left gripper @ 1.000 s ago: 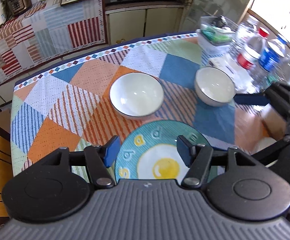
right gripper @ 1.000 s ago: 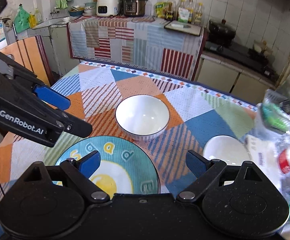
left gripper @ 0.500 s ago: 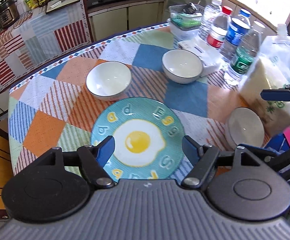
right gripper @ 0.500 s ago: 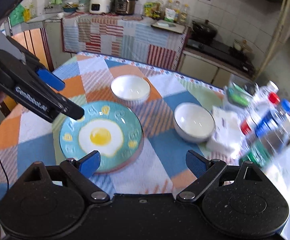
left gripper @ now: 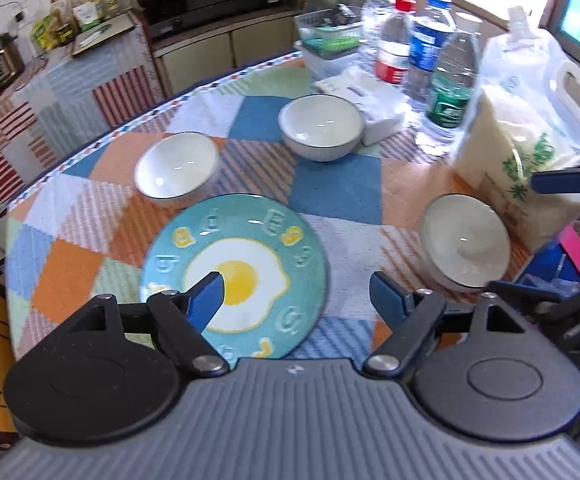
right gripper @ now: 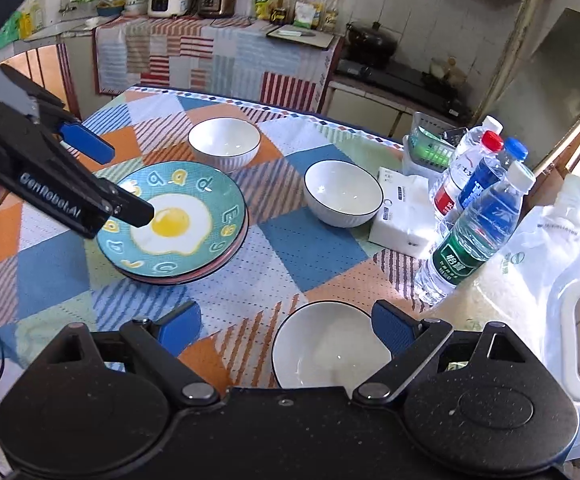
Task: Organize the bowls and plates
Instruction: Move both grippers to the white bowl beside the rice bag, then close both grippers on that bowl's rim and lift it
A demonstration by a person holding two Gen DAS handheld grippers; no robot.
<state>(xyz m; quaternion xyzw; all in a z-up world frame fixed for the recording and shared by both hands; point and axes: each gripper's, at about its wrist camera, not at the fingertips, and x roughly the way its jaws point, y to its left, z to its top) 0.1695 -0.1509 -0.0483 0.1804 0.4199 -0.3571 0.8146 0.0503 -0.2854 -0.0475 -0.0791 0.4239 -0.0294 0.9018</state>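
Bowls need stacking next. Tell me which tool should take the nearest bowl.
Right. The right tool hangs open over the nearest bowl; the left tool, jaws opening and empty, sits over the egg plate.

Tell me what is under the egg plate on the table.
In the right wrist view, the egg plate lies on top of more plates: a pink rim and a dark rim show under its right edge. How many there are, and their faces, cannot be seen, because the egg plate covers them.
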